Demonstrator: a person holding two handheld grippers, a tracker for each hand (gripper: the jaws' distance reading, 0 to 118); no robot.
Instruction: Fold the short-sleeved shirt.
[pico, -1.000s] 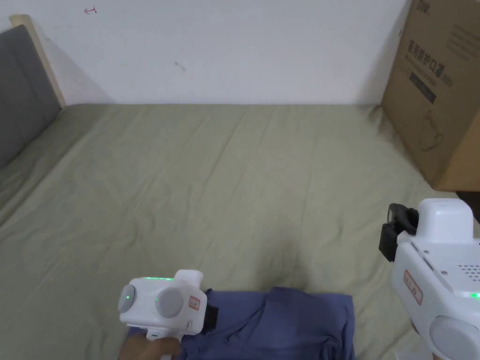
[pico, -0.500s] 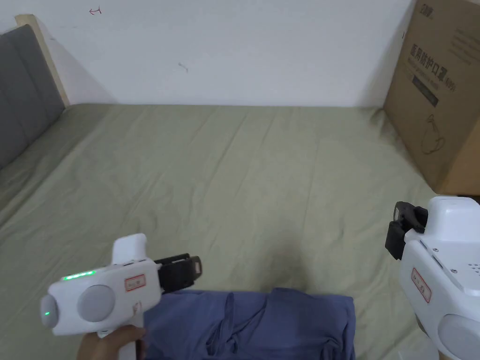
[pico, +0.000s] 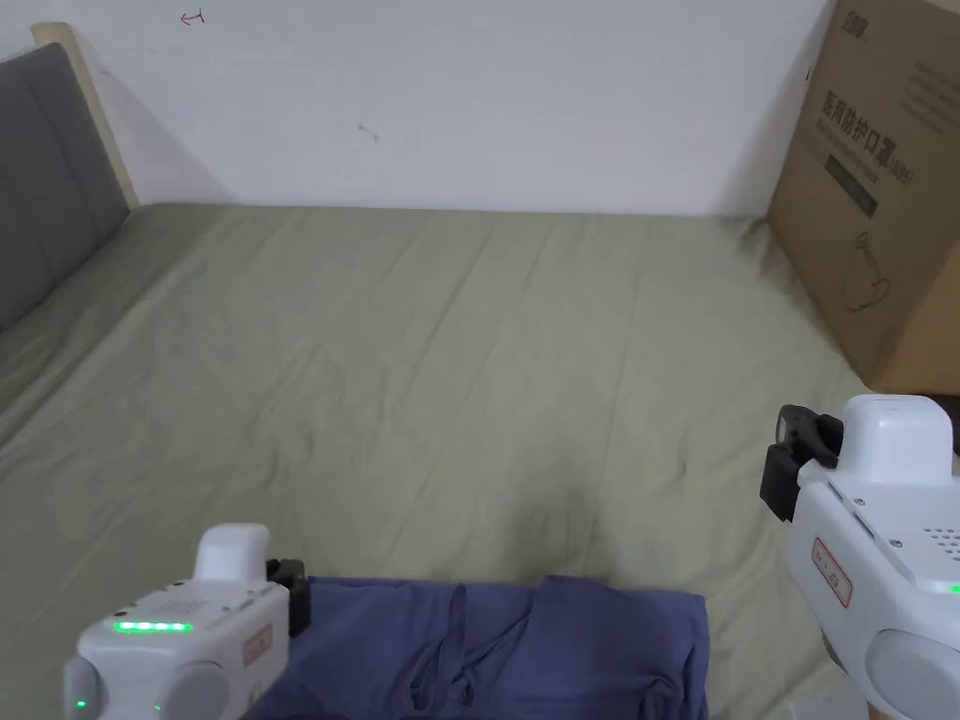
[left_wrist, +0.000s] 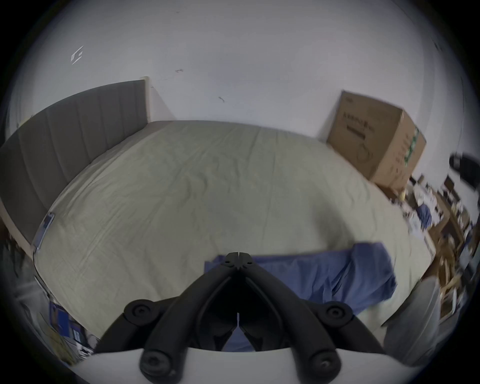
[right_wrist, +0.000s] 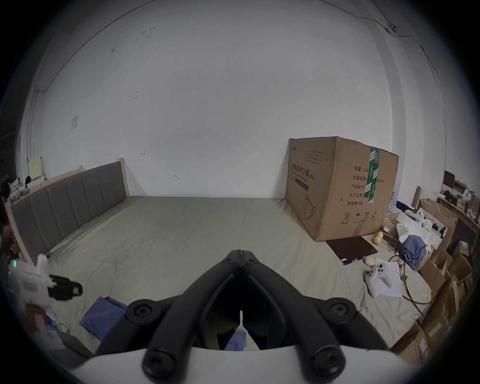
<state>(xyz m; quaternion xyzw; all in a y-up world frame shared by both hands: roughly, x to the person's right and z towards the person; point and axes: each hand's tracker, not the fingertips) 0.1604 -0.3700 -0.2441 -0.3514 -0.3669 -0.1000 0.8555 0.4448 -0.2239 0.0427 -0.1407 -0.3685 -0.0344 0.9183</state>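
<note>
1. We worked at a bed (pico: 450, 356) covered by a wrinkled pale green sheet, and the blue short-sleeved shirt (pico: 525, 647) lay at its near edge, right in front of us.
2. We judged the folding well along: the shirt already sat as a compact, roughly rectangular bundle with rumpled creases across its top, so only a last fold or smoothing seemed left.
3. Our left tool (left_wrist: 238, 262) hung just above the shirt's left end, its jaws closed tip to tip with nothing between them.
4. Our right tool (right_wrist: 241, 253) was held off to the right of the shirt, apart from it, jaws likewise closed on nothing.
5. Beyond the shirt the sheet ran bare toward the wall, which gave us plenty of room to move or spread cloth.
6. That room was bounded by a grey padded headboard (pico: 42, 169) on the left, a large cardboard box (pico: 881, 197) at the far right corner, and the white wall (pico: 469, 94) at the back.
</note>
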